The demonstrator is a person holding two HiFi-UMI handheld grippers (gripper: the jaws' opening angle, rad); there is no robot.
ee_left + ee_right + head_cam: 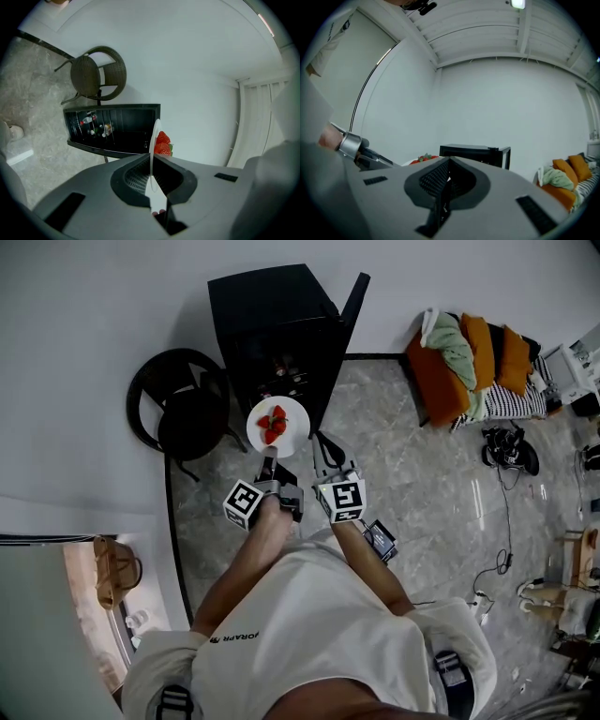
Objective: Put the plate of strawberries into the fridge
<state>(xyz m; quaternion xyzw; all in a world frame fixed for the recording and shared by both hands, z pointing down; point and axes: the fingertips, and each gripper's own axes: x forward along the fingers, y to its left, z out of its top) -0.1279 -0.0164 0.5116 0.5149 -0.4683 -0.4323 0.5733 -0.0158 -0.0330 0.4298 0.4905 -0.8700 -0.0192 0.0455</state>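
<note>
A white plate (278, 427) with a few red strawberries (274, 424) hangs just in front of the open black fridge (272, 324). My left gripper (268, 463) is shut on the plate's near rim. In the left gripper view the plate (153, 145) stands edge-on between the jaws of the left gripper (152, 165), with the strawberries (161, 143) on its right side and the fridge's shelves (110, 129) beyond. My right gripper (322, 444) is beside the plate on the right, shut and holding nothing. The right gripper view shows the right gripper (449, 164) with jaws together, the strawberries (424, 158) and the fridge (476, 152).
The fridge door (345, 329) stands open to the right. A dark round wicker chair (180, 409) is left of the fridge against the wall. An orange sofa with cushions and clothes (469, 367) lies far right; cables and shoes (506, 446) are on the marble floor.
</note>
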